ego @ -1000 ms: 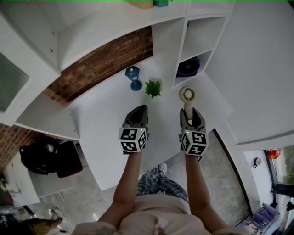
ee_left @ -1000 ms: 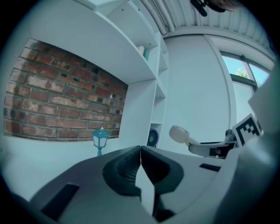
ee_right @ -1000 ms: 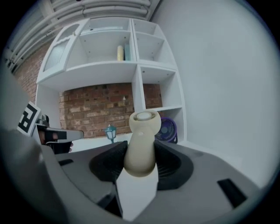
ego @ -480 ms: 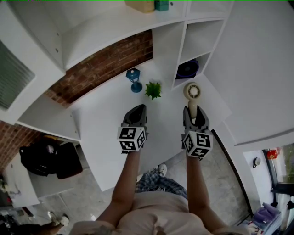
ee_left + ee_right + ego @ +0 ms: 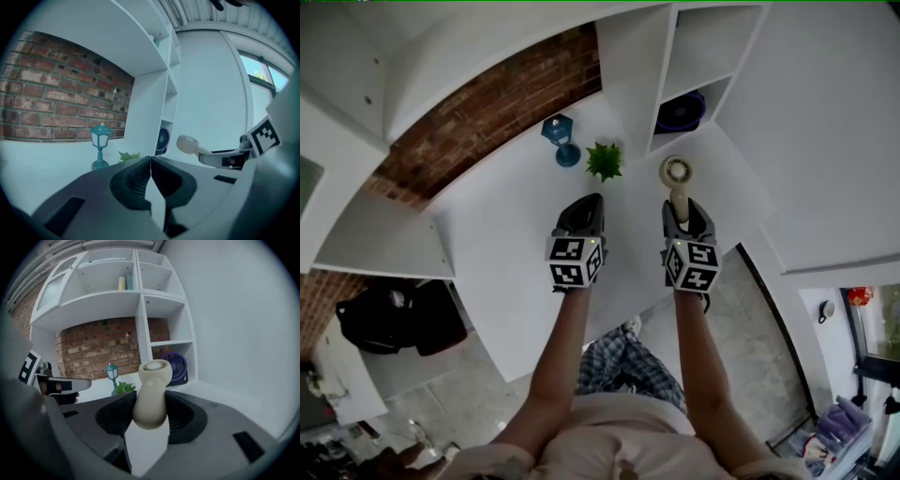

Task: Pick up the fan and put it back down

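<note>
A cream hand-held fan (image 5: 678, 172) has its handle between the jaws of my right gripper (image 5: 680, 212), which is shut on it. Its round head points away from me over the white table (image 5: 516, 244). In the right gripper view the fan (image 5: 151, 392) fills the gap between the two dark pads (image 5: 183, 416). I cannot tell whether its head touches the table. My left gripper (image 5: 589, 202) hovers to the left, shut with nothing in it. The left gripper view shows that gripper (image 5: 150, 161) with its jaws pressed together, and the fan (image 5: 187, 144) to the right.
A teal lantern (image 5: 559, 139) and a small green plant (image 5: 604, 160) stand at the table's back by the brick wall. A purple fan (image 5: 681, 111) sits in the lowest cubby of the white shelving (image 5: 628, 66). The table's front edge runs just under my hands.
Half a second ago the right gripper held the fan a little farther forward and right; it has come back. The left gripper stayed beside it. Both grips are unchanged.
</note>
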`<action>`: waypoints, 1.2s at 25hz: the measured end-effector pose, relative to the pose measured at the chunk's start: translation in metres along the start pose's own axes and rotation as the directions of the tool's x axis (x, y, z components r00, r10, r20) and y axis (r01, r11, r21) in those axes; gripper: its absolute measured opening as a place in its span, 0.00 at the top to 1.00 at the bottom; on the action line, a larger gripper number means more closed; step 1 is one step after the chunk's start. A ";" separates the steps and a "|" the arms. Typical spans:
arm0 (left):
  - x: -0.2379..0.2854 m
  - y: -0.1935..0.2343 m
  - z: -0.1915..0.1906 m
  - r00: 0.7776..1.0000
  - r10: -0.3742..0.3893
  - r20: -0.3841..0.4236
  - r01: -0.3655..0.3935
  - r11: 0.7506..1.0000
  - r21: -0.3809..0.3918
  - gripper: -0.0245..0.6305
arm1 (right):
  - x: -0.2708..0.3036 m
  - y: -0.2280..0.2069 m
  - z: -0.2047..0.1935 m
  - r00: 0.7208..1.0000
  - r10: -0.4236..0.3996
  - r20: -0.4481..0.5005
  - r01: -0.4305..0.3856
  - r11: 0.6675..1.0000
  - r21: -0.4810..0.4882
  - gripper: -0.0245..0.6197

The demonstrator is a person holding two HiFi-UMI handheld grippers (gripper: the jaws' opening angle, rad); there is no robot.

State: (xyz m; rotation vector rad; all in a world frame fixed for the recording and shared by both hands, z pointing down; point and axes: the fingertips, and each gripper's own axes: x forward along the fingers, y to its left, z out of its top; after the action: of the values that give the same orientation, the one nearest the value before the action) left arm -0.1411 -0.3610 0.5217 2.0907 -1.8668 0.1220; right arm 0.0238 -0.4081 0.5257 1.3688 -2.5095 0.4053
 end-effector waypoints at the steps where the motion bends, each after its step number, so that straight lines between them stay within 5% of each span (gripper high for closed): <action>1: 0.005 -0.001 -0.007 1.000 -0.002 -0.013 0.002 1.000 -0.004 0.92 | 0.005 -0.002 -0.010 1.000 -0.001 -0.023 0.001 1.000 0.008 0.65; 13: 0.039 -0.020 -0.072 0.992 -0.021 -0.127 0.017 0.999 -0.033 0.92 | 0.038 -0.023 -0.099 0.966 0.003 -0.260 0.012 0.998 0.059 0.65; 23: 0.033 -0.012 -0.082 0.990 0.002 -0.141 -0.009 0.999 -0.052 0.92 | 0.042 -0.022 -0.132 0.896 -0.007 -0.443 0.001 1.000 -0.013 0.62; 28: 0.032 -0.008 -0.083 0.989 0.009 -0.146 -0.016 0.999 -0.052 0.92 | 0.040 -0.019 -0.131 0.896 0.027 -0.443 -0.005 0.999 0.051 0.22; 30: 0.030 -0.007 -0.085 0.989 0.012 -0.150 -0.020 0.998 -0.056 0.92 | 0.038 -0.020 -0.129 0.901 0.029 -0.434 -0.006 0.998 0.055 0.20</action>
State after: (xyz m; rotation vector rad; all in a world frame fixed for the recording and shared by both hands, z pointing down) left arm -0.1165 -0.3636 0.6089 1.9712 -1.7778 0.2199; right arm 0.0322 -0.4015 0.6614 1.1214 -2.1542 0.7009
